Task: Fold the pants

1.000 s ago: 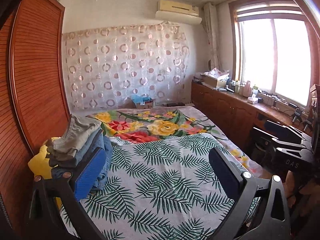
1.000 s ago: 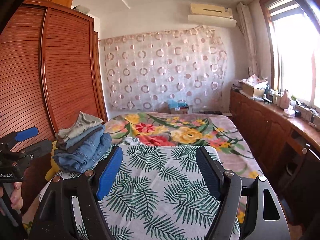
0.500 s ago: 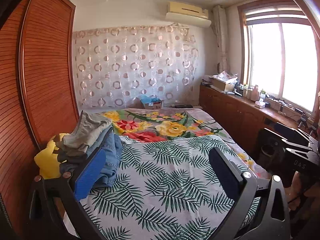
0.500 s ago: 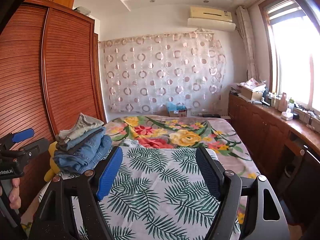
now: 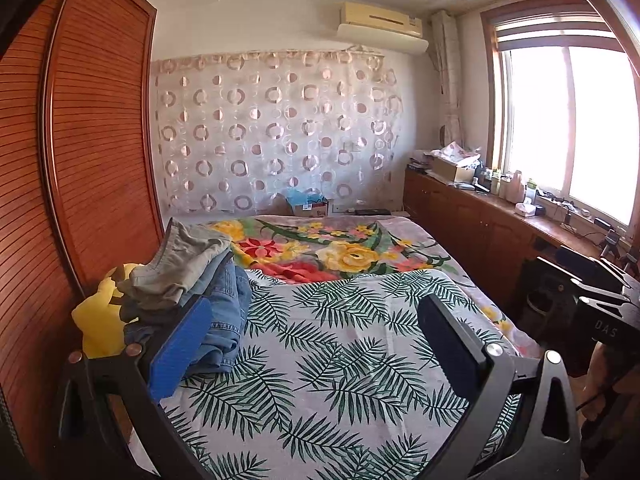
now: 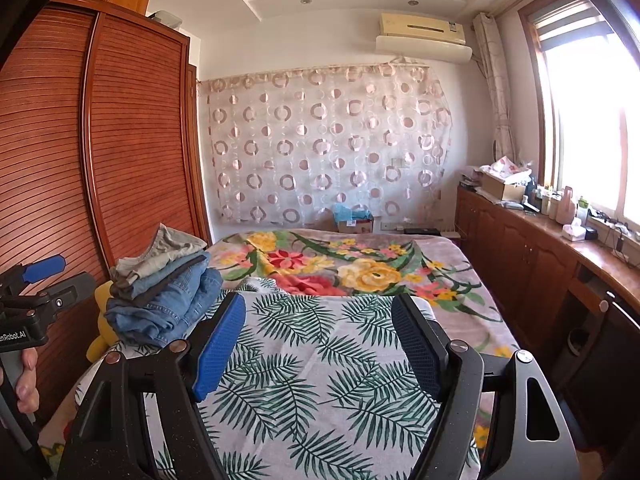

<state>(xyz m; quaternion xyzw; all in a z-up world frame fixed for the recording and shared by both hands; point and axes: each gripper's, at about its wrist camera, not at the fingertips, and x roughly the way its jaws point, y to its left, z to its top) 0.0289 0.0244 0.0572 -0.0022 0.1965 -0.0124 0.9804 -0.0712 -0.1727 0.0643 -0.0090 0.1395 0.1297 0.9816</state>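
Observation:
A stack of folded pants (image 5: 192, 284), grey on top and blue jeans below, sits at the left edge of the bed; it also shows in the right wrist view (image 6: 164, 280). My left gripper (image 5: 312, 320) is open and empty, held above the leaf-print sheet (image 5: 320, 360) just right of the stack. My right gripper (image 6: 320, 320) is open and empty above the same sheet (image 6: 312, 380). The left gripper shows at the left edge of the right wrist view (image 6: 40, 280).
A yellow plush (image 5: 100, 320) lies beside the stack against the wooden wardrobe (image 5: 80, 160). A flowered blanket (image 5: 328, 248) covers the far half of the bed. A wooden cabinet (image 6: 540, 248) with clutter runs under the window on the right.
Both grippers have tilted upward and drawn back a little, so more wall and ceiling show. Both stay open and empty. The stack of pants has not moved.

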